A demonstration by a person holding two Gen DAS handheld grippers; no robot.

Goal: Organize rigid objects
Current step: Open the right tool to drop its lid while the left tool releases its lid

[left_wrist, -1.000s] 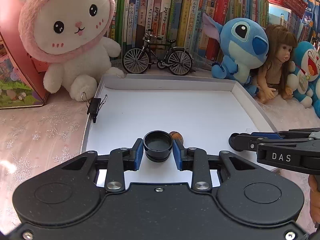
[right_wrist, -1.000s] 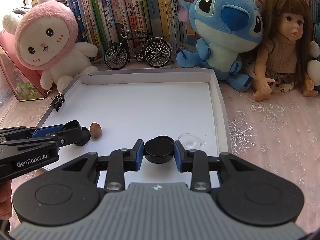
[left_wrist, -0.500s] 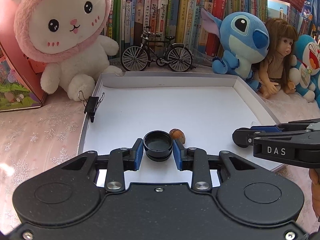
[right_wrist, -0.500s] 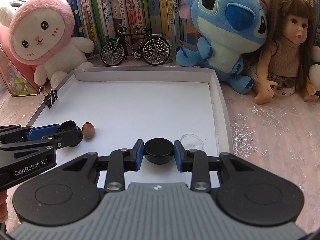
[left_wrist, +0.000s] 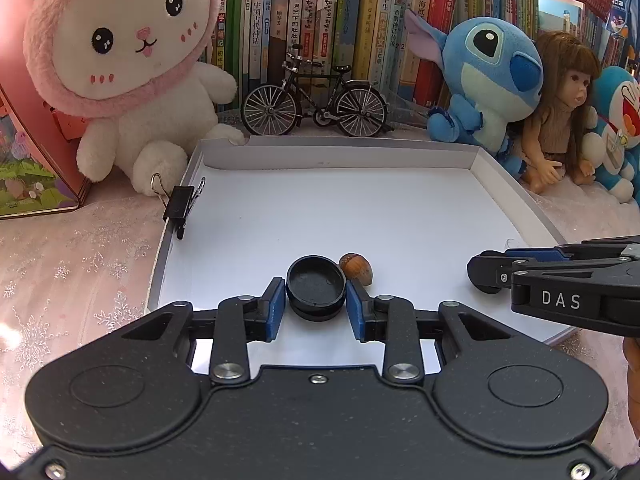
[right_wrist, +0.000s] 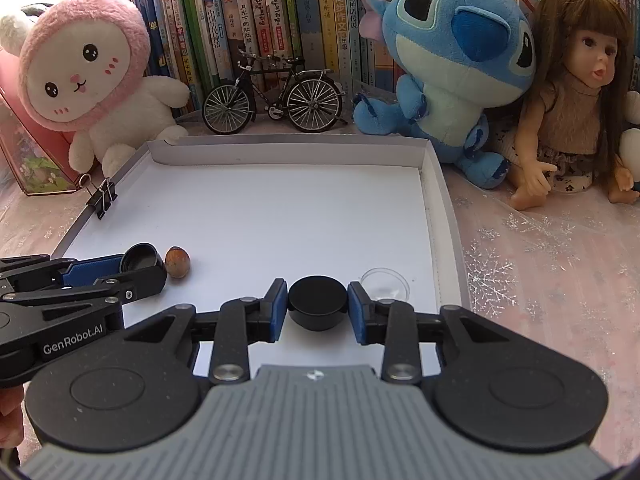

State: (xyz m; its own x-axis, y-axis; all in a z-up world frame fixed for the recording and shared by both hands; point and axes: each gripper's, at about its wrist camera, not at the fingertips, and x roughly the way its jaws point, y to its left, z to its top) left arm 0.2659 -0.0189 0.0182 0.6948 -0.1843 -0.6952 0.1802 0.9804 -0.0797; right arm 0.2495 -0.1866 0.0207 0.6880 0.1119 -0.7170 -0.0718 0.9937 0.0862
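A small black round cup (left_wrist: 316,287), open side up and hollow, sits pinched between the blue-padded fingers (left_wrist: 275,308) of the left gripper (left_wrist: 316,304), low over the near part of the white tray (left_wrist: 400,216). Touching or just beside it at about two o'clock lies a brown hazelnut (left_wrist: 357,268) on the tray floor. From the right wrist view the same cup (right_wrist: 140,258) shows at the left gripper's tip (right_wrist: 132,270), with the nut (right_wrist: 178,262) at its three o'clock.

The right gripper (right_wrist: 318,306) has its fingers (right_wrist: 277,308) closed against the sides of a second black round piece (right_wrist: 318,300), closed top facing up, also over the tray's near edge. At its three o'clock, just beside it, a clear shallow dish (right_wrist: 385,281) rests on the tray near the right wall. In the left wrist view the right gripper (left_wrist: 486,276) comes in from three o'clock, marked DAS, well apart from the left one.

A black binder clip (left_wrist: 181,203) grips the tray's left wall at about ten o'clock from the cup. The tray lies on a bench covered with a pink snowflake cloth (right_wrist: 540,280). Beyond the far wall stands a model bicycle (left_wrist: 314,106) at twelve o'clock, a pink-hooded white bunny plush (left_wrist: 132,68) at eleven, a blue Stitch plush (left_wrist: 484,80) at one, a long-haired doll (right_wrist: 576,108) beside it, and a row of books (left_wrist: 340,24) behind them all.
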